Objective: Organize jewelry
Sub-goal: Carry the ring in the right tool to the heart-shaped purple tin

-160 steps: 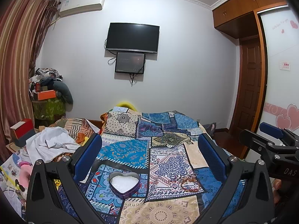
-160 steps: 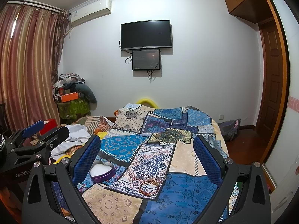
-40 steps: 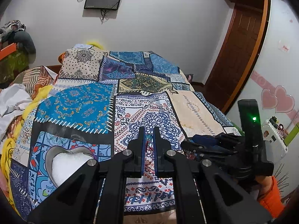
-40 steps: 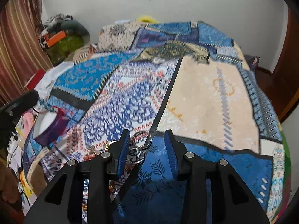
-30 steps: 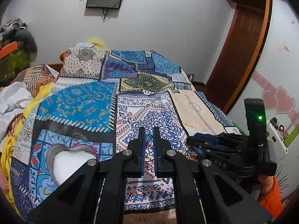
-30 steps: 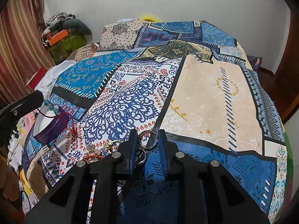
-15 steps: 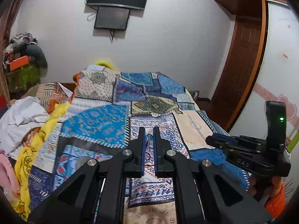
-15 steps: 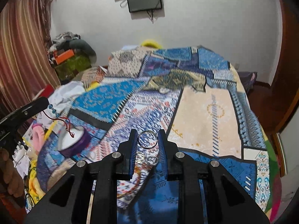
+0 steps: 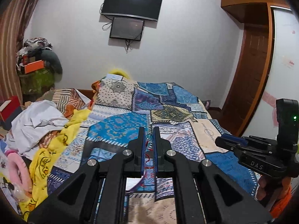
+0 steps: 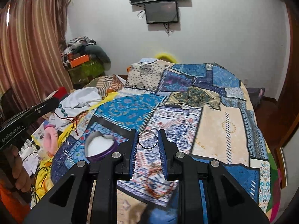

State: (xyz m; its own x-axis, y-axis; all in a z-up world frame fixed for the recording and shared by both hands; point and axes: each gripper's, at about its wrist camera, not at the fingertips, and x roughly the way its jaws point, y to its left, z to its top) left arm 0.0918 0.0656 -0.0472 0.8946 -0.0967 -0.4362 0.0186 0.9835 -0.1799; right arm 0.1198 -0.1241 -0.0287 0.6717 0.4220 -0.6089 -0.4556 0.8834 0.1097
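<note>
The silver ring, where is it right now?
In the right wrist view, the silver ring is clamped between the right gripper fingers, above the patchwork bedspread, right of the heart-shaped box.

A black wall-mounted television (image 9: 131, 3) hangs above a smaller dark screen (image 9: 127, 28). Striped reddish curtains (image 10: 28, 46) flank piled clothes (image 10: 84, 46); a brown wooden door (image 9: 250, 71) stands right.
</note>
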